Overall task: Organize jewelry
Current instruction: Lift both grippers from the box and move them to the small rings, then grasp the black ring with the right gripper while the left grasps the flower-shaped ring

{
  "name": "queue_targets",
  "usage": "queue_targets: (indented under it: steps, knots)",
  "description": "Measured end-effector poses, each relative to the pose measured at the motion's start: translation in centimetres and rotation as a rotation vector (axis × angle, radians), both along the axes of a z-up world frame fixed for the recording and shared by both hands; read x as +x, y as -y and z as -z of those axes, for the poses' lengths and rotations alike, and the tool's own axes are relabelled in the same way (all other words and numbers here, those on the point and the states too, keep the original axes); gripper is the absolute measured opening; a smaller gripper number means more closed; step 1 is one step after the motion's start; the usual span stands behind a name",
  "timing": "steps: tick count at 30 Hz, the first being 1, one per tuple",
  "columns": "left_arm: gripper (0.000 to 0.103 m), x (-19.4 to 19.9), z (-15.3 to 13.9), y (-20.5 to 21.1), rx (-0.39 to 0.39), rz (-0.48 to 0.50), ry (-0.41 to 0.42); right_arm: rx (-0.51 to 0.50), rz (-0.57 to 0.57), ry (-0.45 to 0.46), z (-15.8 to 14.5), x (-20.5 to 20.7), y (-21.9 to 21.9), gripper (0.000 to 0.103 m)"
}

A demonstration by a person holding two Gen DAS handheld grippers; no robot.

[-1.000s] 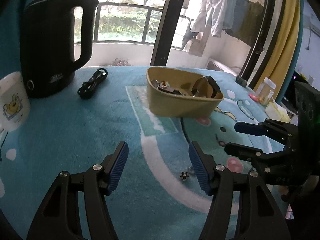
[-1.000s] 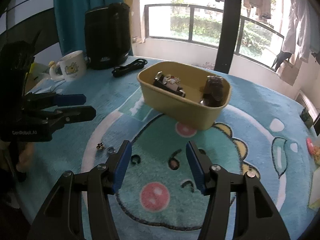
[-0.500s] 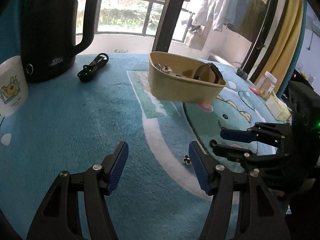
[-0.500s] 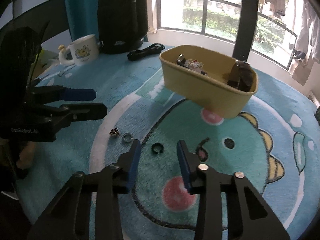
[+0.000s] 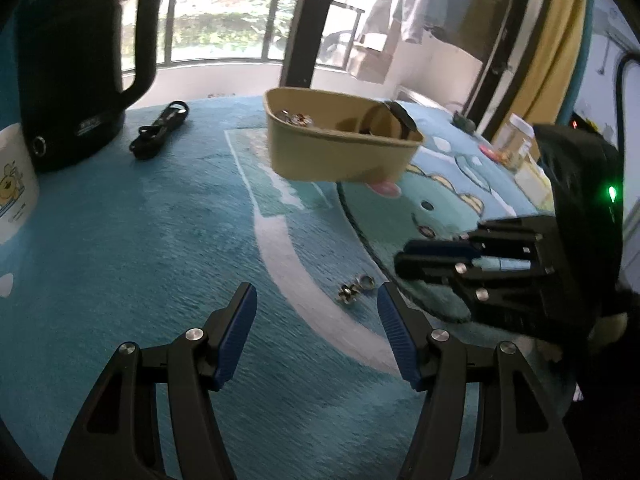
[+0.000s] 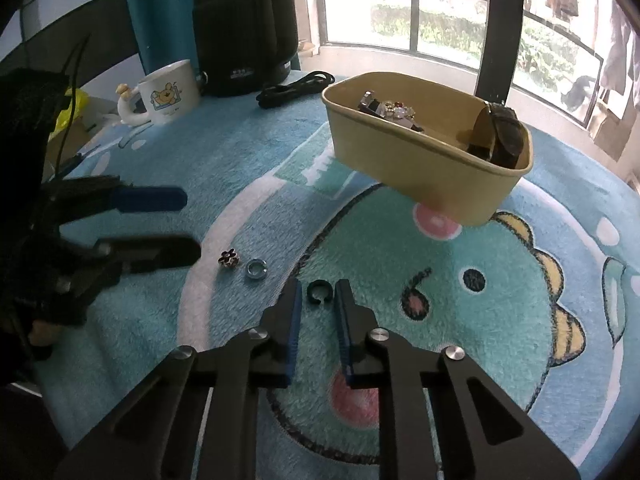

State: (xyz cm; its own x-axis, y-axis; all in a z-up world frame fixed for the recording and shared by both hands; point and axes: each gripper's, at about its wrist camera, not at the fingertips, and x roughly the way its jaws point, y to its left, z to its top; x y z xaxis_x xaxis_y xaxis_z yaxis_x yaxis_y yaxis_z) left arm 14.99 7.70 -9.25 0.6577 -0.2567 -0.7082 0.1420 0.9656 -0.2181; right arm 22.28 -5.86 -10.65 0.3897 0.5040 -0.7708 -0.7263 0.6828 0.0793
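Open room: bare blue plush mat [image 6: 400,360] between tongs and yellow rectangular tub [image 6: 424,160].
Obstacles: tub ahead; black electric kettle [image 6: 244,28], white cartoon mug [image 6: 170,94], black coiled cable [image 6: 294,84] behind.

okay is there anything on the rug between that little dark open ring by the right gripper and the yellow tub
Nothing visible. The dark open ring lies between the right gripper tips, and only bare rug runs from there to the yellow tub.

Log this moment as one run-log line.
right gripper: fingers closing around black open ring | left gripper: open, empty | flower charm, silver ring: on mat
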Motion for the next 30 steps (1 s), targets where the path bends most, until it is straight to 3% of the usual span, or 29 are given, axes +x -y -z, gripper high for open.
queue_targets:
  steps: [14, 22, 30]
  knots:
    - [0.064, 0.6, 0.9, 1.8, 0.091, 0.081, -0.055, 0.034, 0.023, 0.035, -0.8, 0.0, 0.7, 0.013]
    - [0.028, 1.5, 1.1, 2.7, 0.17, 0.099, -0.06, 0.072, 0.051, 0.048, -1.6, 0.4, 2.2, 0.013]
    - [0.015, 1.9, 1.0, 3.6, 0.192, 0.12, -0.055, 0.103, 0.071, 0.048, -2.1, 1.0, 3.4, 0.013]
